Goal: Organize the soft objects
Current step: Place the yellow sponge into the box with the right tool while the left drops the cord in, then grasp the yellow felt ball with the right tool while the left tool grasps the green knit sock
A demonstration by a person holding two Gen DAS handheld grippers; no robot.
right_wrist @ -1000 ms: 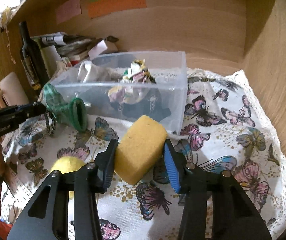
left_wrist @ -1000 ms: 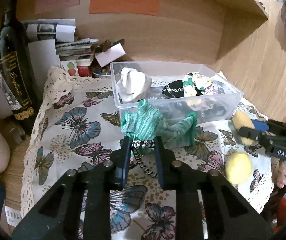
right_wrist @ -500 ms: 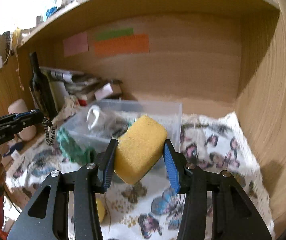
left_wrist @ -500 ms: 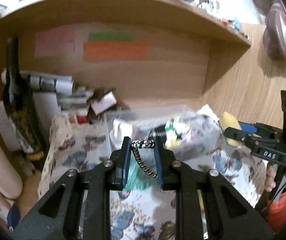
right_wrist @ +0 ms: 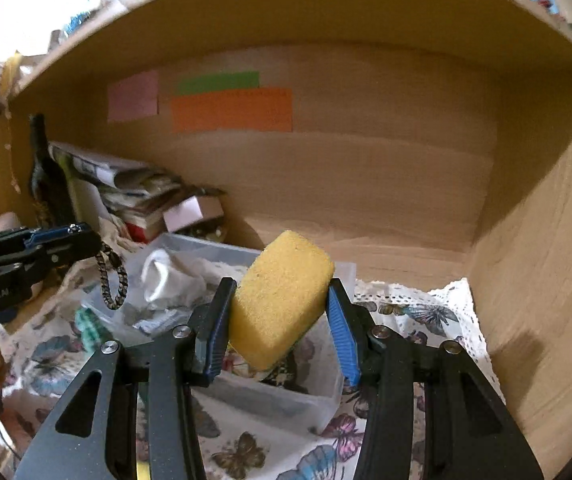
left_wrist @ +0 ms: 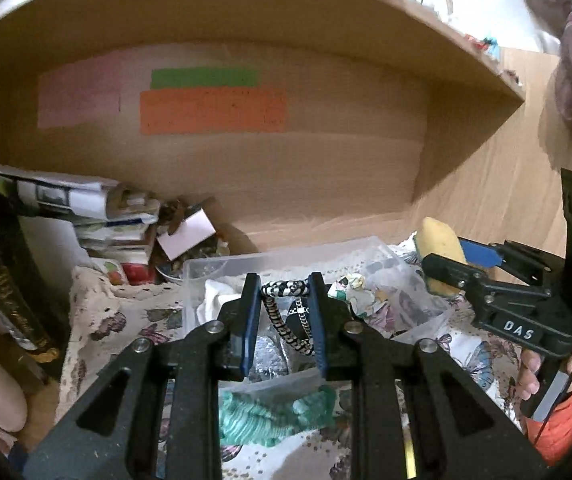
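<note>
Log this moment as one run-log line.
left tool: shut on cord | right tool: shut on sponge | both above bin | green knit: on cloth

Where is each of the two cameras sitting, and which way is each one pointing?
Left wrist: sits on the left gripper, faces the shelf's back wall over the clear bin; its jaws pinch a braided cord; the person's fingers show at right.
Right wrist: sits on the right gripper, faces the same wall; its jaws hold a yellow sponge.
Shared: bin, orange note, and each other's gripper.
</note>
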